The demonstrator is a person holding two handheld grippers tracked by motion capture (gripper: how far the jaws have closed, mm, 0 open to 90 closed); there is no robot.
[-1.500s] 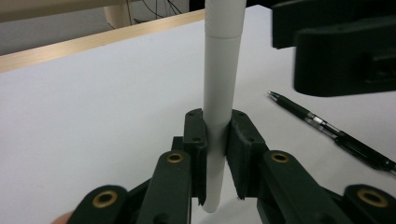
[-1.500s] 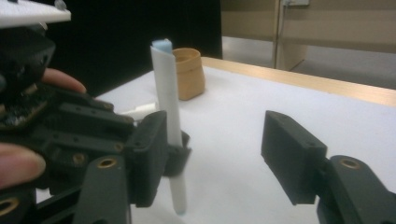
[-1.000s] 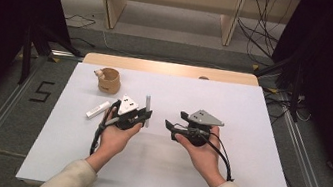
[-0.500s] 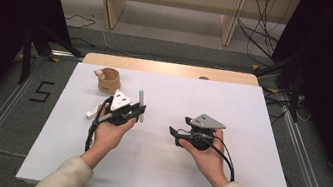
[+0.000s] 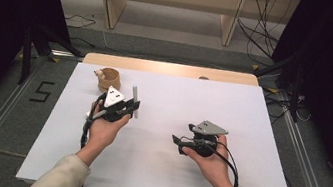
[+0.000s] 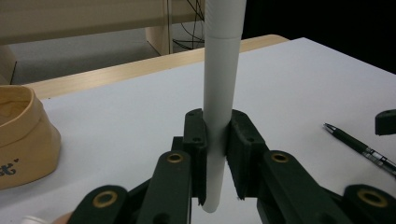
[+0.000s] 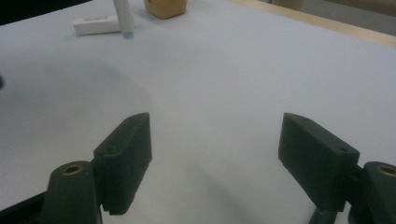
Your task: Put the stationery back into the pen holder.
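Observation:
My left gripper (image 6: 217, 126) is shut on a grey-white marker (image 6: 223, 70), which stands upright between its pads. From above, that gripper (image 5: 132, 108) and the marker (image 5: 134, 99) sit just near-right of a tan cup (image 5: 106, 78). My right gripper (image 5: 176, 140) hovers low over the white tabletop (image 5: 252, 117), pointing left. Its jaws (image 7: 215, 140) have just been opening and stand wide apart with nothing between them. A dark pen (image 6: 359, 147) lies on the table close to the right gripper's jaw tip.
The tan cup (image 6: 21, 135) stands left of the held marker. A short white bar (image 7: 95, 24) lies on the table by the marker's lower end (image 7: 123, 21). Beyond the table's wooden far edge (image 5: 168, 68) are shelf legs and floor cables.
My left hand has carried the marker leftward and a little farther away, toward the cup. My right hand has come slightly nearer the front edge and its jaws have spread.

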